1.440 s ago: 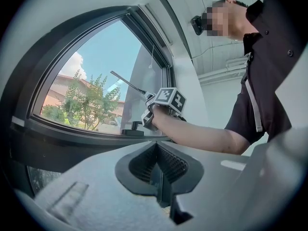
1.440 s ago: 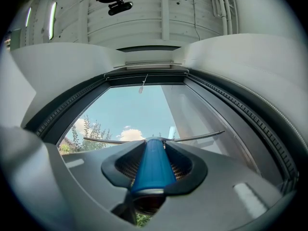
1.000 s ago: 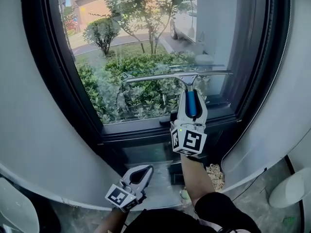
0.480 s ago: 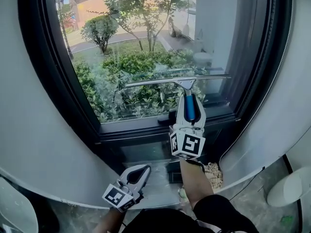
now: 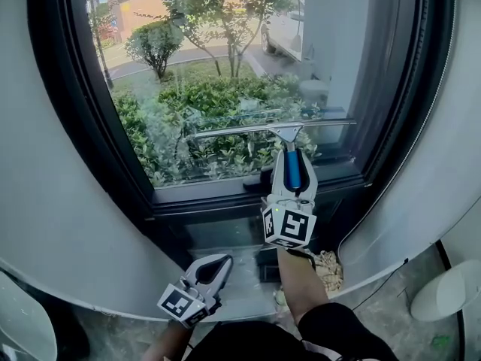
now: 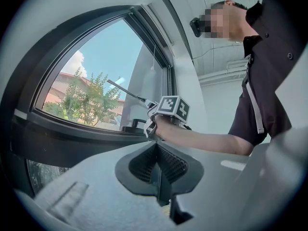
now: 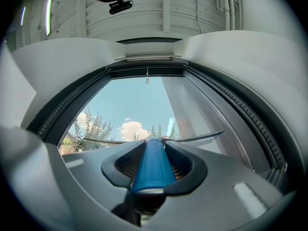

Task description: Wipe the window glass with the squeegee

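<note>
squeegee [image 5: 288,137] in right gripper [image 5: 292,158], handle clamped — blade ahead

Head camera: looks steeply down on the window glass [image 5: 225,74], with both grippers close beneath it. Left gripper [image 6: 156,146] camera: low and well back, facing up past its closed jaws to the right gripper [image 6: 150,110] and the glass. Right gripper camera: looks up along the squeegee [image 7: 153,165] clamped between its jaws, near the same pane.
</note>
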{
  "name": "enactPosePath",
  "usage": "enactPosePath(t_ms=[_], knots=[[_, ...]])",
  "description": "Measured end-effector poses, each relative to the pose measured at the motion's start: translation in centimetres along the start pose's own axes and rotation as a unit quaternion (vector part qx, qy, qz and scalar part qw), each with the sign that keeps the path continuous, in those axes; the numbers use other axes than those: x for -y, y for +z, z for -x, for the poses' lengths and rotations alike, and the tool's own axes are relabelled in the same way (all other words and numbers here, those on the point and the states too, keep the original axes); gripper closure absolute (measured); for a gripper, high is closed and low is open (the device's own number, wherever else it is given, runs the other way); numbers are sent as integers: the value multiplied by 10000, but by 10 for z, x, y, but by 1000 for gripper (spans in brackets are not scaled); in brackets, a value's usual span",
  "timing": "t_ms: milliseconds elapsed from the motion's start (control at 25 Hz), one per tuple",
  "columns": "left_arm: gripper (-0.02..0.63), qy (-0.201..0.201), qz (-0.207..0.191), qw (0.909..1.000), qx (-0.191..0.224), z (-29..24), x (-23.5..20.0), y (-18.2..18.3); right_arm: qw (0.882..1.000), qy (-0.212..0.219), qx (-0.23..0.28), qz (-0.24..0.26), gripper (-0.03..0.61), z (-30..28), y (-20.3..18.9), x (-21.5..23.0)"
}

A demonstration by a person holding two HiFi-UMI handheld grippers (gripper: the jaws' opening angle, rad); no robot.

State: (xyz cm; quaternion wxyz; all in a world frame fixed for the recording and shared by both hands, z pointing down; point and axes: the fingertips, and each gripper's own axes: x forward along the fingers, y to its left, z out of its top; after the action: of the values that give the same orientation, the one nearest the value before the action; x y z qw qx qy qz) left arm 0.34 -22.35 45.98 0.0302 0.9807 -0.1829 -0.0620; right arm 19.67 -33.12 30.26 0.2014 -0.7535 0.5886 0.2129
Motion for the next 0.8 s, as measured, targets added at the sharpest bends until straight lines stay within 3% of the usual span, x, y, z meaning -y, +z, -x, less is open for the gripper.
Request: enactPosePath(t_ms=[800], knots=[[615, 27, 160, 9998, -86, 2, 3, -15, 9988, -5, -491, -5, 448, 27, -37, -2]])
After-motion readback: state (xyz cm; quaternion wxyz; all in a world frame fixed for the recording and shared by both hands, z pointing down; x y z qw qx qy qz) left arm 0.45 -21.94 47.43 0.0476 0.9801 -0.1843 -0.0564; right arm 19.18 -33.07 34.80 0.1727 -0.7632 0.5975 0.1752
